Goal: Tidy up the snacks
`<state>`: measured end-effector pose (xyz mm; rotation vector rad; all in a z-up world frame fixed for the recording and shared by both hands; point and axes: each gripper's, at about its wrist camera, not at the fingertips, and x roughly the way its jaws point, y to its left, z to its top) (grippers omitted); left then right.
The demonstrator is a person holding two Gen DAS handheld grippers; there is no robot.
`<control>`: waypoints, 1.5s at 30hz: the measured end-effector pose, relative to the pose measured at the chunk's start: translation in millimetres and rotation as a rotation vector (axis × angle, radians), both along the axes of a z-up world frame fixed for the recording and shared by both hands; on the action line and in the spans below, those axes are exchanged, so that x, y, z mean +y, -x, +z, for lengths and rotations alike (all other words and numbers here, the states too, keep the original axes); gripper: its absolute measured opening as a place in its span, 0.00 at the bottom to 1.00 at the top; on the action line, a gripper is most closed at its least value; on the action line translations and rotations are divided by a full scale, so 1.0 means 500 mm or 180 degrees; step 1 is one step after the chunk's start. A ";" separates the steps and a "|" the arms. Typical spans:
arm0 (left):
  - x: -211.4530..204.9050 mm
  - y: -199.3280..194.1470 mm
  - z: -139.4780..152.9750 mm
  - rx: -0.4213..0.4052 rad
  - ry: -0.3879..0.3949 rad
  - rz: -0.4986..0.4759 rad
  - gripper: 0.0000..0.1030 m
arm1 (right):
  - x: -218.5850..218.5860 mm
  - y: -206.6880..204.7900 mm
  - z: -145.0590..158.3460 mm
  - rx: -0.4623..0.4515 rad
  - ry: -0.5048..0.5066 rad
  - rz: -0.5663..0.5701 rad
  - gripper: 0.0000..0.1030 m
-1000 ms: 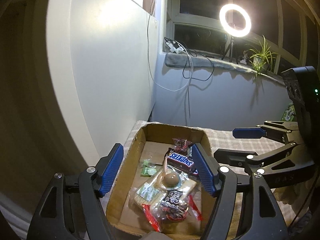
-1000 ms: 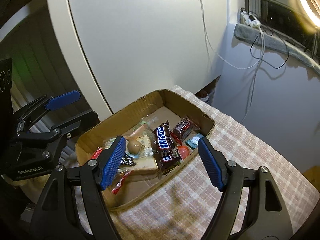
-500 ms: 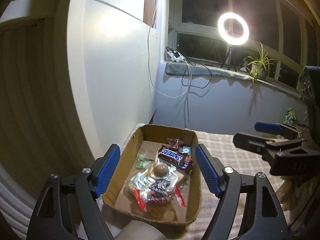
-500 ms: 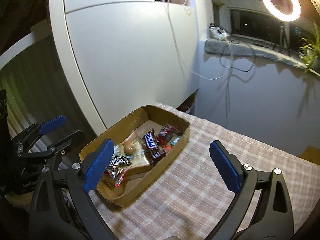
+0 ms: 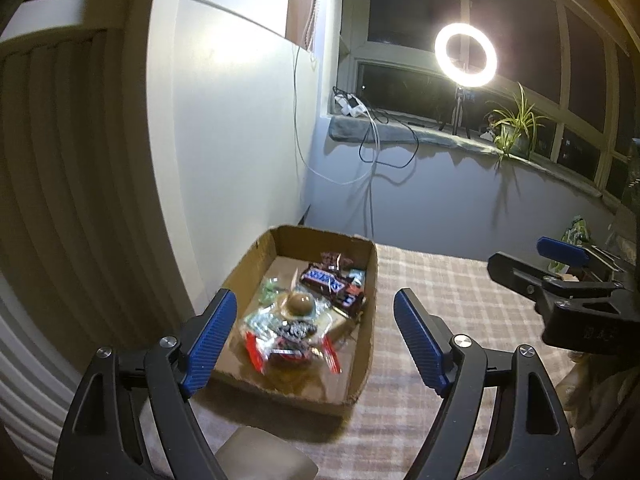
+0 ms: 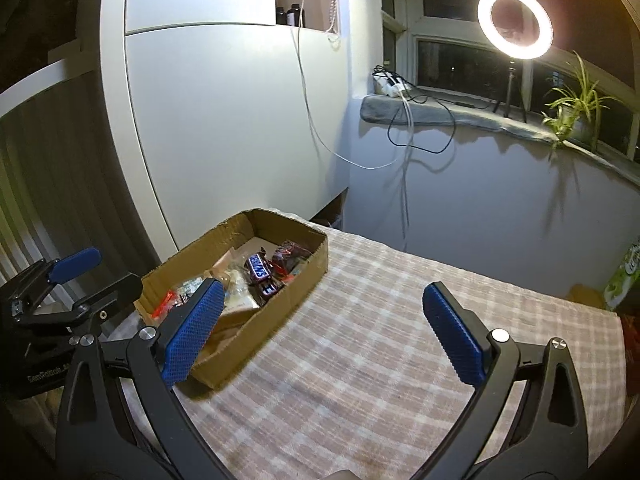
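A shallow cardboard box (image 5: 370, 300) (image 6: 308, 276) sits at the left end of a checked tablecloth. It holds several wrapped snacks: a Snickers bar (image 5: 325, 280) (image 6: 259, 270), a round brown sweet (image 5: 300, 304), red-and-clear wrappers (image 5: 292, 350) and a green sweet (image 5: 267, 290). My left gripper (image 5: 314, 344) is open and empty, raised above and in front of the box. My right gripper (image 6: 322, 332) is open and empty, raised over the cloth to the right of the box. Each gripper shows in the other's view: the right one (image 5: 560, 256), the left one (image 6: 72, 266).
The checked tablecloth (image 6: 380, 340) stretches right of the box. A white cabinet panel (image 6: 240, 128) stands behind the box. A ring light (image 6: 514, 22), cables and a potted plant (image 6: 572, 114) are on the window sill. A green packet (image 6: 624, 276) lies at the table's far right.
Both grippers have pulled up and back from the box, so it looks smaller and farther. The right gripper has swung right over the cloth. The snacks have not moved.
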<state>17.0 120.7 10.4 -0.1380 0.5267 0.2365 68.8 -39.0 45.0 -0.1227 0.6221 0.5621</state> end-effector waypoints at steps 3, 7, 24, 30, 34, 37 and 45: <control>-0.005 0.007 -0.008 0.0048 0.0000 0.0028 0.79 | -0.009 0.010 -0.003 -0.0030 0.0023 -0.0044 0.98; -0.005 0.019 -0.011 0.0057 -0.0001 0.0056 0.79 | -0.019 0.019 -0.012 0.0015 0.0008 -0.0055 0.98; -0.009 0.045 0.007 -0.0002 -0.0044 0.0173 0.79 | -0.029 0.029 -0.018 0.0019 0.0006 0.0023 0.98; -0.022 0.042 0.012 -0.0005 -0.0081 0.0168 0.79 | -0.034 0.029 -0.016 0.0026 -0.0003 0.0021 0.98; -0.029 0.042 0.012 0.0005 -0.0095 0.0154 0.79 | -0.043 0.026 -0.016 0.0026 -0.0013 0.0014 0.98; -0.033 0.041 0.011 0.0019 -0.0101 0.0156 0.79 | -0.046 0.025 -0.017 0.0030 -0.0017 0.0018 0.98; -0.034 0.039 0.012 0.0029 -0.0101 0.0181 0.79 | -0.045 0.027 -0.023 0.0042 -0.0016 0.0034 0.98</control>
